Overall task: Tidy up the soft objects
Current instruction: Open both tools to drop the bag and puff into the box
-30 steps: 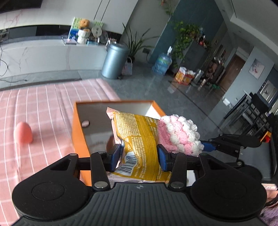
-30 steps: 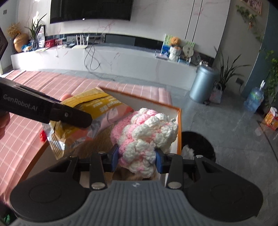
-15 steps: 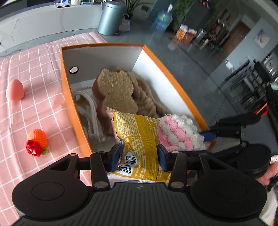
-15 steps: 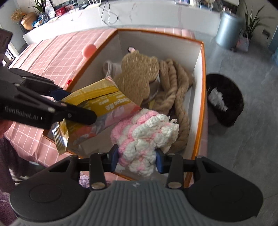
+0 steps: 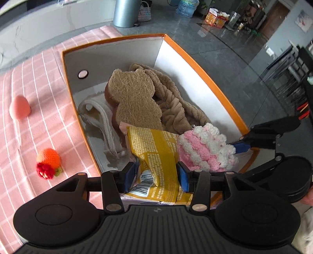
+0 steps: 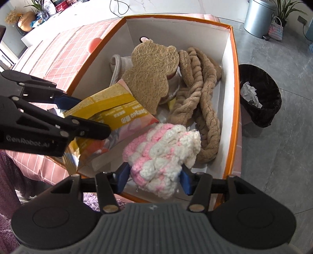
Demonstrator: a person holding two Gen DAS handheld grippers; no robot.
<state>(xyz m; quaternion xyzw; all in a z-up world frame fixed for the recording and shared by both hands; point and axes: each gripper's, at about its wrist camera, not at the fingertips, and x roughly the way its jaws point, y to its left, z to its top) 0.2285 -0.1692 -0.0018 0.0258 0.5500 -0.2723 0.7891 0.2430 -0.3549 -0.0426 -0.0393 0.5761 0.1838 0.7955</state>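
Observation:
My left gripper (image 5: 155,175) is shut on a yellow snack bag (image 5: 156,152) and holds it over the near end of the orange box (image 5: 197,60). My right gripper (image 6: 154,178) is shut on a pink-and-white crocheted piece (image 6: 162,152), also over the box's near end, beside the bag (image 6: 109,109). Inside the box (image 6: 235,78) lie a bear-shaped loofah pad (image 6: 150,78), a brown braided plush rope (image 6: 203,101) and a white cloth (image 5: 101,115). The crocheted piece also shows in the left wrist view (image 5: 203,148).
On the pink checked tablecloth (image 5: 39,82) left of the box lie a pink egg-shaped sponge (image 5: 19,107) and an orange crocheted fruit (image 5: 48,162). A black waste bin (image 6: 258,95) stands on the grey floor right of the box. A metal bin (image 5: 124,11) stands farther off.
Both grippers have tilted down and moved in over the box, so its contents now show. The bag and the crocheted piece sit lower, nearer the box's inside.

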